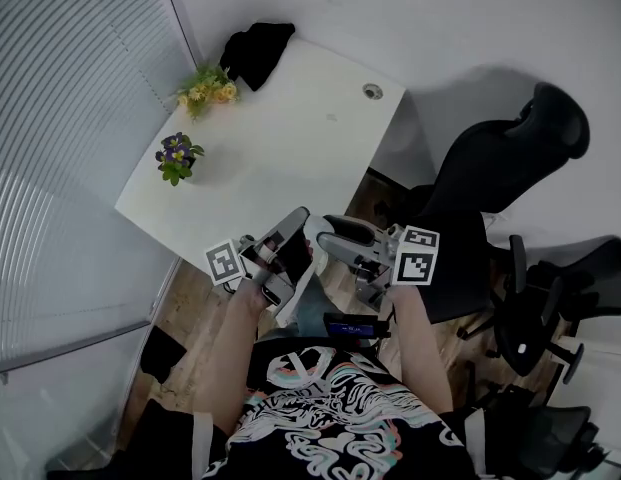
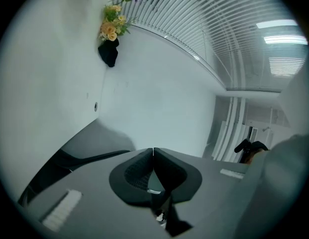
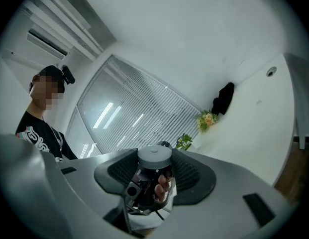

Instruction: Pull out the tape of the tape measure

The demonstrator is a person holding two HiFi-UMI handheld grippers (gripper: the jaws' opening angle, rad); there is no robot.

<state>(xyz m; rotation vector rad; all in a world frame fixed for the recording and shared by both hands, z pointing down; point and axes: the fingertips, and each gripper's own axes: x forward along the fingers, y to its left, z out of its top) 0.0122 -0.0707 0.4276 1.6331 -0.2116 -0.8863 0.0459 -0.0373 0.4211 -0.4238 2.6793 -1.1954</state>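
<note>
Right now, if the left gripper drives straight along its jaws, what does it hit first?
Nothing near: past the left gripper the way looks free up to the white wall, though depth is unclear.

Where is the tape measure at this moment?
In the right gripper view, the grey tape measure sits low at centre, between the jaws of the right gripper, with the window blinds behind it.

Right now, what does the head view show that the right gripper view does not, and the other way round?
Only the head view: the black office chairs. Only the right gripper view: the grey tape measure gripped in the right gripper, and the person's head camera. Both: the white table, the yellow flowers and the black cloth.
</note>
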